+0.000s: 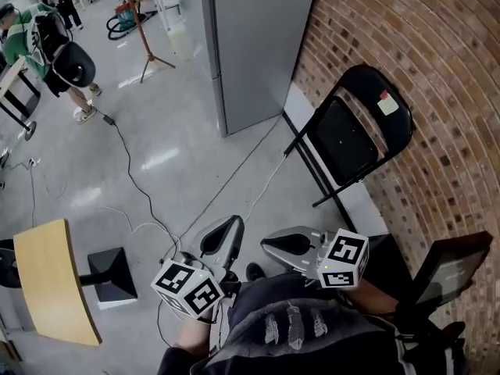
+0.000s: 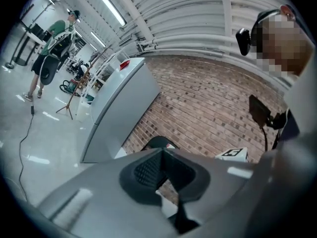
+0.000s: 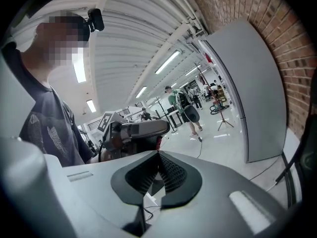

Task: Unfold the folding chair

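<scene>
Brick wall [image 1: 406, 30] backs folding chair [image 1: 351, 135], folded upright | we place it ahead-right, well apart from both claws | right claw [image 1: 269, 244] nearer; it and left claw [image 1: 233, 223] pressed together, empty

No text or label can be read.

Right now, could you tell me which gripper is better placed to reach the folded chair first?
Probably the right gripper: it sits on the side of the folding chair leaning on the brick wall, with the left gripper farther off. Both are shut and empty.
</scene>
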`<move>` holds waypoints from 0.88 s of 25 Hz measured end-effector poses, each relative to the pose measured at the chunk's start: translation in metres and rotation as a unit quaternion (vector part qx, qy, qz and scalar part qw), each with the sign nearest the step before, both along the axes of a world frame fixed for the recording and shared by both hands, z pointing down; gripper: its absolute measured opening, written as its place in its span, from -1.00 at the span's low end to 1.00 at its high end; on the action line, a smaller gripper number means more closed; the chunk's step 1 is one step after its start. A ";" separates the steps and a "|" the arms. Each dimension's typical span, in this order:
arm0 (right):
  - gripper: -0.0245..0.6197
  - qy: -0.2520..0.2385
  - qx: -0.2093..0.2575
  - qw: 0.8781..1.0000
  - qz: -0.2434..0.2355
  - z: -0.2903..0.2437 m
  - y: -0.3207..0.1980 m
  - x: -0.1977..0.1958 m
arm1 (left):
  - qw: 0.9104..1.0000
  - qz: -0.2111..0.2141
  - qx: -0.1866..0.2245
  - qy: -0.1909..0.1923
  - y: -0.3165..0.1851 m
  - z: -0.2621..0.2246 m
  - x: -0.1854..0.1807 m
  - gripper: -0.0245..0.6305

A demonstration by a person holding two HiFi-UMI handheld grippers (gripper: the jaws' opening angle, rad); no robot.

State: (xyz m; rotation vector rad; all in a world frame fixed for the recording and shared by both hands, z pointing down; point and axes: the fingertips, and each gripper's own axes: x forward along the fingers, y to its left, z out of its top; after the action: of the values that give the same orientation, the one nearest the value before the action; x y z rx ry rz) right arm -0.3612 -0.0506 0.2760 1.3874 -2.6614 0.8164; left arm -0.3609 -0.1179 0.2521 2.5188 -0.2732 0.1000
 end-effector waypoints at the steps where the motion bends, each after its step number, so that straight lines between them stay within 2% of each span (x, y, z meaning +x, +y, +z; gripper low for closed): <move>1: -0.92 -0.003 0.002 1.000 -0.002 -0.001 -0.001 0.001 | 1.000 -0.002 0.001 -0.002 0.000 -0.001 0.002 -0.92; 8: -0.92 -0.037 0.025 0.999 -0.015 -0.008 -0.001 0.029 | 0.999 -0.018 0.011 -0.031 0.010 -0.008 0.030 -0.92; 15: -0.92 -0.077 0.038 0.996 -0.005 -0.013 0.007 0.085 | 0.998 -0.018 0.020 -0.055 0.030 -0.017 0.086 -0.92; 22: -0.92 -0.088 0.063 0.994 0.001 -0.021 0.024 0.141 | 0.997 -0.022 0.043 -0.065 0.051 -0.034 0.144 -0.92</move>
State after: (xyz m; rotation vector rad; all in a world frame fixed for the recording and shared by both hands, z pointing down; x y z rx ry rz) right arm -0.2200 -0.0263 0.2545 1.4045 -2.8906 0.8207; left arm -0.2165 -0.0674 0.2185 2.5938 -0.3934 0.2388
